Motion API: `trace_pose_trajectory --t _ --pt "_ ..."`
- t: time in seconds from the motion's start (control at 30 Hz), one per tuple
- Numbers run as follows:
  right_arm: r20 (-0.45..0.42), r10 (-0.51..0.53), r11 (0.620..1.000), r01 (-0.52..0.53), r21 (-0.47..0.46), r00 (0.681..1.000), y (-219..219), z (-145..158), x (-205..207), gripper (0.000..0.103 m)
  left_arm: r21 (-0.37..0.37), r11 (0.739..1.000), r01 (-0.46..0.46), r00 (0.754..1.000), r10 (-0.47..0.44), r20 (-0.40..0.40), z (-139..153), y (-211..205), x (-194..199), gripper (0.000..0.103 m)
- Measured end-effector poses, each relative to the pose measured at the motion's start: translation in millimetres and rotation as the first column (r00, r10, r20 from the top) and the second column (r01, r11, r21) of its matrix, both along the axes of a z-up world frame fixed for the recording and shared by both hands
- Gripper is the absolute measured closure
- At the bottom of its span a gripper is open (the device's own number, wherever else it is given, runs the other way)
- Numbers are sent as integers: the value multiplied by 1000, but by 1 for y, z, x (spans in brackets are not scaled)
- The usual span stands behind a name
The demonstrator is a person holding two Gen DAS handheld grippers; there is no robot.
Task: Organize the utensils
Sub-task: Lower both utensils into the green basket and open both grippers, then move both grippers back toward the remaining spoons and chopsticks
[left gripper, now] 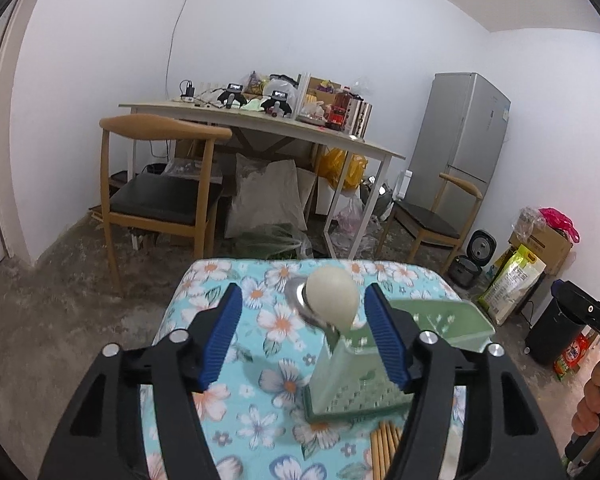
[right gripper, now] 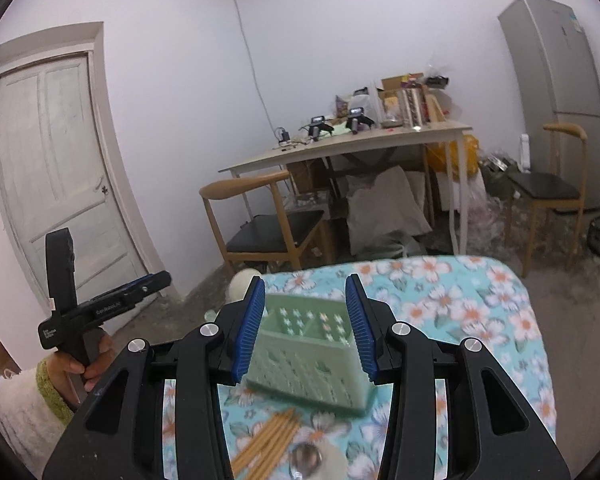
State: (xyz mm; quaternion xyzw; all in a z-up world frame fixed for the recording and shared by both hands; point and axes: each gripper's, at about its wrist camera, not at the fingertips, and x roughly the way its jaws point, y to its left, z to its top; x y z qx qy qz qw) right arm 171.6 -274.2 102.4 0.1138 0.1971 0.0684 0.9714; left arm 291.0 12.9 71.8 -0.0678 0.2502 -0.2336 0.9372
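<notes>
A pale green perforated utensil basket (right gripper: 312, 364) stands on the floral tablecloth (right gripper: 480, 312); it also shows in the left wrist view (left gripper: 360, 372). A cream ladle (left gripper: 334, 294) stands in its near compartment, bowl end up, over a steel piece. Wooden chopsticks (right gripper: 268, 440) lie on the cloth in front of the basket, next to a steel spoon (right gripper: 306, 456); the chopsticks also show in the left wrist view (left gripper: 384, 448). My left gripper (left gripper: 304, 328) is open, with the ladle between its blue pads. My right gripper (right gripper: 306, 316) is open above the basket.
Beyond the floral table are wooden chairs (left gripper: 160, 200), a cluttered white table (left gripper: 260, 120), a grey fridge (left gripper: 460, 140) and bags on the floor. A door (right gripper: 56, 168) is at the left. The other hand-held gripper (right gripper: 100, 308) shows left of the basket.
</notes>
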Motion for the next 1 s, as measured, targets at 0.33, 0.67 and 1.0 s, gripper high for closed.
trace_pose_trajectory --t 0.33,0.67,1.0 --pt "-166 -15 993 35 115 986 -26 -39 -61 50 26 994 105 985 -101 -139 -36 12 -69 22" --pt "-342 -8 976 81 201 940 -14 -97 -117 50 -46 994 97 948 -106 -299 -90 23 -123 10" --pt "-469 -45 966 158 206 882 -6 -138 -130 50 -54 986 158 913 -167 -372 -124 22 -156 6"
